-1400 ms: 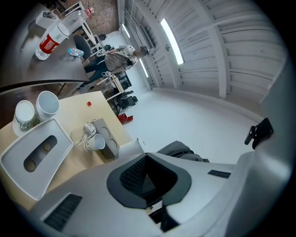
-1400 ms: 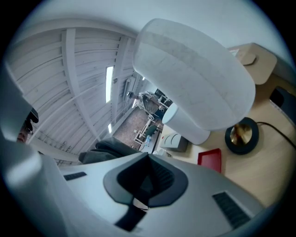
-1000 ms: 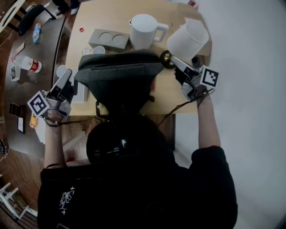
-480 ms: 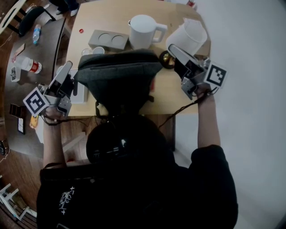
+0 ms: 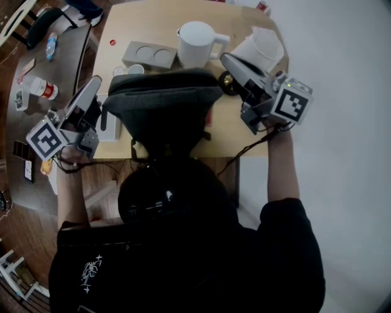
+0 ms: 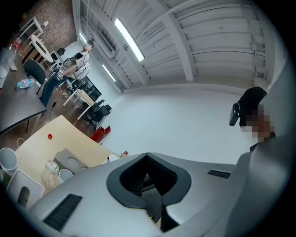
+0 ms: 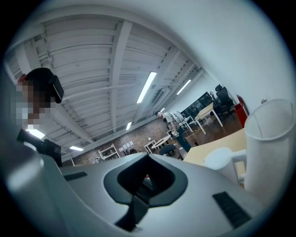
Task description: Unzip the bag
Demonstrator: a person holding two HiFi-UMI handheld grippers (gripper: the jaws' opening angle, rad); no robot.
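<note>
Seen from above, a pale, smooth wooden table (image 5: 153, 18) fills the upper centre of the frame. On its near edge, in the middle of the frame, lies the bag (image 5: 165, 104). It is a soft backpack of dark grey woven fabric, broad along its far edge and narrowing toward the person. A flat front panel is crossed by one straight seam, and thin straps loop off the near edge. Whether its zip is open or closed cannot be made out. The left gripper (image 5: 95, 82), of grey plastic with a black-and-white marker cube, sits at centre left, just beside the bag's upper left corner. Its two jaws are pressed together with nothing between them. The right gripper (image 5: 225, 58), built the same, sits at upper right, near the bag's far right corner, and its jaws likewise meet on nothing. Beyond the bag stand a white, rounded, glossy kettle (image 5: 197, 43) and, to its right, a white tapered pitcher (image 5: 263, 49). Left of the kettle lies a flat grey tray (image 5: 149, 54) with two round hollows. A small clear cup (image 5: 135, 69) sits just below it.
</note>
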